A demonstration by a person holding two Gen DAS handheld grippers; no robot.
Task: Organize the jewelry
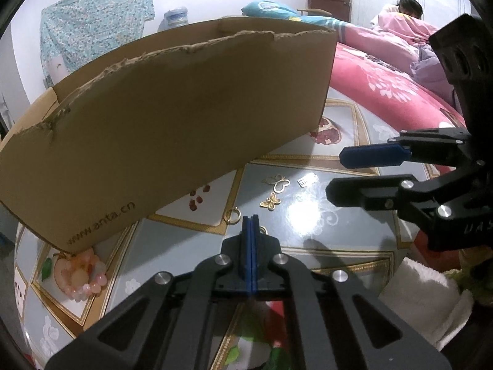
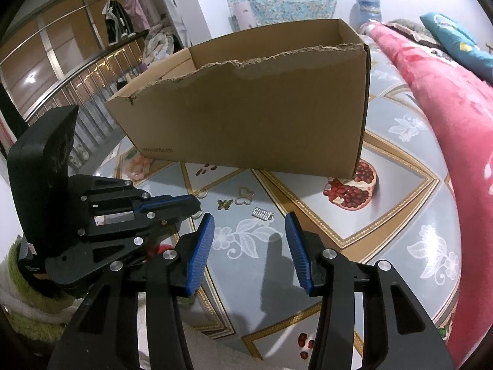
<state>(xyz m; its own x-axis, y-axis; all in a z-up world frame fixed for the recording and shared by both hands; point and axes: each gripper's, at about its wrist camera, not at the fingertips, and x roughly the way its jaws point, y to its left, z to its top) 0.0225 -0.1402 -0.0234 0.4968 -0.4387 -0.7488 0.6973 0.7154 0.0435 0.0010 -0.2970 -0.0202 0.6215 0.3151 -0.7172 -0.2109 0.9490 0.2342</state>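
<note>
Jewelry pieces lie scattered on the patterned counter (image 1: 308, 215), just in front of the torn cardboard box (image 1: 172, 129) that stands at the far side. Going left to right in the left wrist view: a gold hoop earring (image 1: 233, 216) sits just beyond the left tool (image 1: 250, 220), whose blue pads are pressed fully together; a second gold loop peeks out at the tip's right side, and I cannot tell whether the pads have hold of it. Farther on lie a gold butterfly charm (image 1: 270, 201), an open butterfly outline pendant (image 1: 278, 182) and a small silver rectangular piece (image 1: 307, 180). Right of these, the right tool (image 2: 248, 225) hovers about half open with nothing between its pads, near the silver piece.
</note>
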